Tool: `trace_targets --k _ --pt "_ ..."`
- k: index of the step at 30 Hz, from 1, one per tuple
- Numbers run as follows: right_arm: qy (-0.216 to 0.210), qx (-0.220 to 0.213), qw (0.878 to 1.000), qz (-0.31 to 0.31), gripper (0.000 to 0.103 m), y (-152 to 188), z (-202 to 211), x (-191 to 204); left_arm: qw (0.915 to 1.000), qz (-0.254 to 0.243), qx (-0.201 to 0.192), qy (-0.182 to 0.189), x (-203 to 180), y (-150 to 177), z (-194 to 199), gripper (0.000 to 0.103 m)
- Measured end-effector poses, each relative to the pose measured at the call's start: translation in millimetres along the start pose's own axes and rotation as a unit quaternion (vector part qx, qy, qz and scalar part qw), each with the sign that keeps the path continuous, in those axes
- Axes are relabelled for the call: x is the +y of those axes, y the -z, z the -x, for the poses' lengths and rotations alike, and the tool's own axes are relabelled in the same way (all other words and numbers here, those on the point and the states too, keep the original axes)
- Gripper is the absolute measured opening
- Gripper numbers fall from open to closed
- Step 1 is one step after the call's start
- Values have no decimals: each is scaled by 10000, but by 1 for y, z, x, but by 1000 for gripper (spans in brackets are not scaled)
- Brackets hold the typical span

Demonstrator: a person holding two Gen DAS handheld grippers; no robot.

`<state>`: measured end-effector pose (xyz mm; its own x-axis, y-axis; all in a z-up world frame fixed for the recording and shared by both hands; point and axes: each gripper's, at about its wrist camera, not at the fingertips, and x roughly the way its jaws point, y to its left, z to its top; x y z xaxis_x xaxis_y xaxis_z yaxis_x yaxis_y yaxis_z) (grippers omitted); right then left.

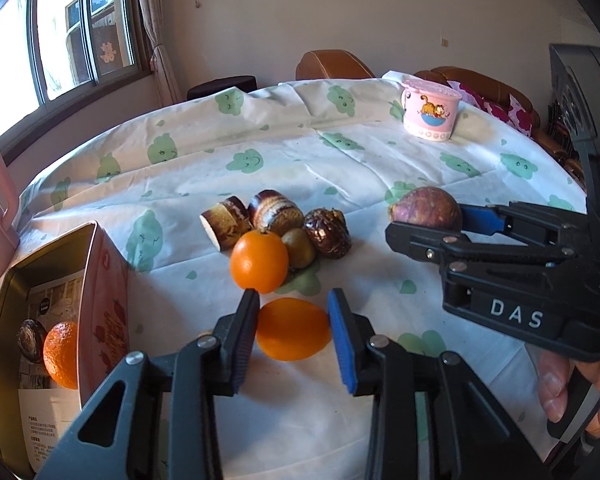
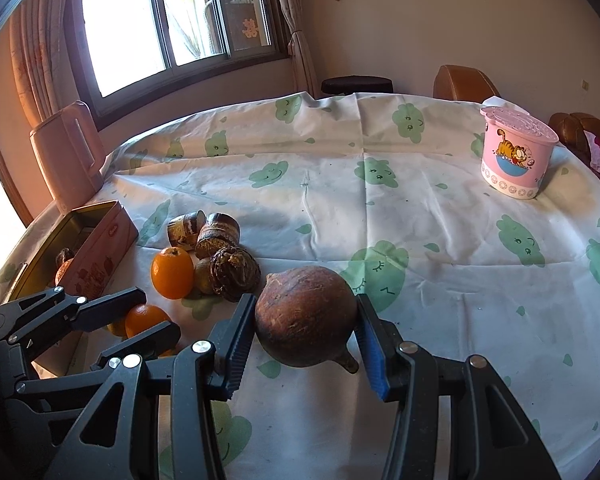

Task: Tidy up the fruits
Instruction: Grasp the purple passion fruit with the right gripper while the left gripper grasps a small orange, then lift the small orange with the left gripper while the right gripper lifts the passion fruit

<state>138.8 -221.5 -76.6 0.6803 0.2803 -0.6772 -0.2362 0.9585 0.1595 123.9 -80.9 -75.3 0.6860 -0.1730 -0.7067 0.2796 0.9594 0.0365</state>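
Left tongs (image 1: 293, 334) have a smooth oval orange fruit (image 1: 293, 329) sitting square between the pads at lower centre of the left wrist view, long axis running pad to pad; both pads look to be touching its ends, so a pinch, though no squash shows. Right tongs (image 2: 306, 330) are clamped on a round brown rough-skinned fruit (image 2: 306, 314) at centre-bottom of the right wrist view, its stubby stem poking down toward the lower right. The open rectangular tin box with pink printed sides (image 1: 104, 300) lies at the lower left of the left wrist view, with a textured orange (image 1: 62, 354) and a dark round fruit (image 1: 31, 340) already inside. Key relation: the box is left of both fruits and just beside the left tongs, well apart from the right ones, so the left hand likely has the shorter run. The remaining pile (image 1: 276, 236) (second orange, small green fruit, dark patterned pieces) sits on the cloth-covered counter (image 1: 340, 168) just above the left tongs. The pink cartoon cup (image 1: 430, 110) at upper right is well clear.
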Motion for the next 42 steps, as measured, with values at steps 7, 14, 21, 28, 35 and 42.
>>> trace_targets --k 7,14,21,28,35,42 --pt "18 -115 9999 38 51 0 4 1 9999 30 -167 13 1 0 6 30" --pt "25 -243 9996 134 51 0 9 5 9996 69 -280 17 3 1 10 22" --pt "42 -261 9995 143 51 1 10 6 9996 170 -223 41 6 1 8 31" --pt "30 -247 9996 120 51 1 10 5 9999 82 -33 104 3 4 4 45" --pt "11 -212 9997 94 51 0 8 4 9999 -93 47 80 -3 6 5 38" --pt "6 -192 9998 75 51 0 8 4 9996 -261 -43 14 -9 7 8 33"
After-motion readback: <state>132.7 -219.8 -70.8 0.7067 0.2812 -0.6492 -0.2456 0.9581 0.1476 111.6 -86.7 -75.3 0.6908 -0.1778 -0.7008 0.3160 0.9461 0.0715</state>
